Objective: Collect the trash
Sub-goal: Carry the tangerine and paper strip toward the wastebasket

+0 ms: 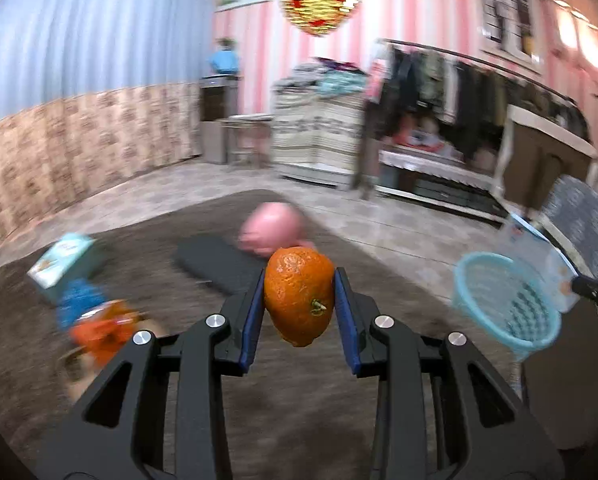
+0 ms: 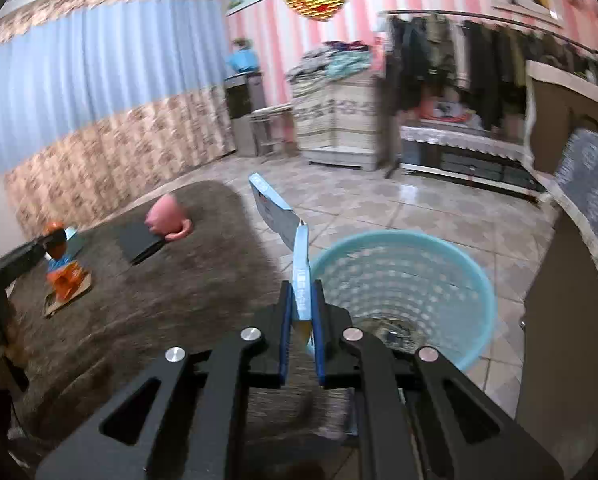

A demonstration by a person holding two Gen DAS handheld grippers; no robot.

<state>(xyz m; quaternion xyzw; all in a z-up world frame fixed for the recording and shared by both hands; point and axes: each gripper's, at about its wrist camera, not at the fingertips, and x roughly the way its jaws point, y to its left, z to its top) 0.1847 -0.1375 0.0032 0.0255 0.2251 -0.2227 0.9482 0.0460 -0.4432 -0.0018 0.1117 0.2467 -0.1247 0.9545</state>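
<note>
My left gripper [image 1: 299, 284] is shut on an orange peel shaped like a whole orange [image 1: 299, 296] and holds it above the brown rug [image 1: 147, 248]. It also shows in the right wrist view [image 2: 55, 240] at far left. My right gripper [image 2: 302, 292] is shut on a flattened light-blue carton [image 2: 283, 224], held beside the rim of a light-blue mesh basket [image 2: 403, 280] on the tiled floor. The basket [image 1: 507, 304] and carton [image 1: 539, 256] show at the right of the left wrist view.
On the rug lie a pink mug [image 2: 165, 218], a black pad [image 2: 139, 240], an orange wrapper on cardboard [image 2: 65, 284], a blue crumpled item [image 1: 79, 300] and a teal box [image 1: 63, 260]. A patterned chair [image 2: 587, 184] stands right. Cabinets and a clothes rack line the far wall.
</note>
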